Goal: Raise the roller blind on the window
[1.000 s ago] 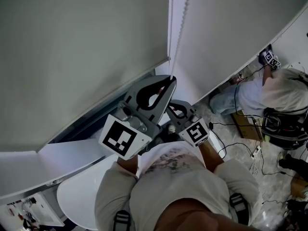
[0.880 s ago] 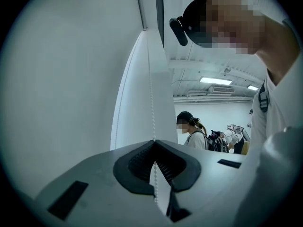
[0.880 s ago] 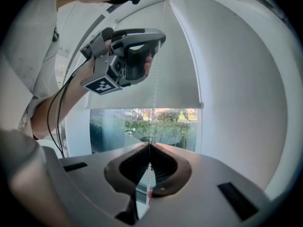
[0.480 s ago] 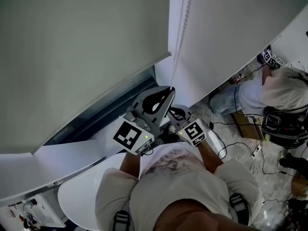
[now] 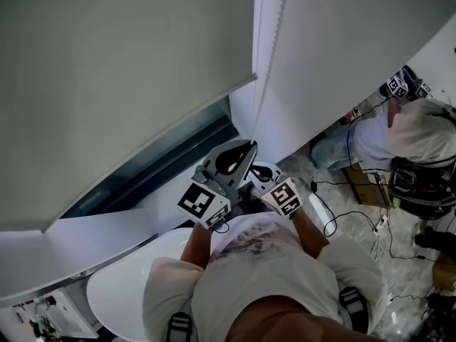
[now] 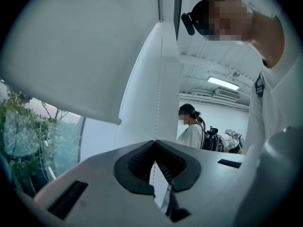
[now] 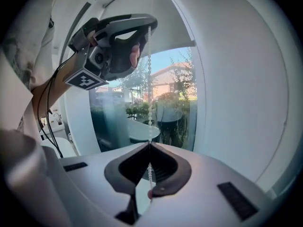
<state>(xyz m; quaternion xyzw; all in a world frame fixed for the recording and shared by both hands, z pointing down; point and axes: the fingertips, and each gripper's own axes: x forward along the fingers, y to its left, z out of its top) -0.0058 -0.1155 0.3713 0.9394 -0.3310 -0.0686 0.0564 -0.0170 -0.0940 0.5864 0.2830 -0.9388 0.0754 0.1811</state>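
The right gripper is clamped shut on the bead chain. The left gripper pinches the chain just above it. The roller blind hangs above and left of both, with bare window glass below its edge.

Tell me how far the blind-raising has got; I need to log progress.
Done: the roller blind's bottom edge is lifted, baring a strip of window glass.
In hand: the left gripper and right gripper both have jaws shut on the bead chain, left above right.
Left: the blind covers most of the window in the head view, so more pulling is likely needed.
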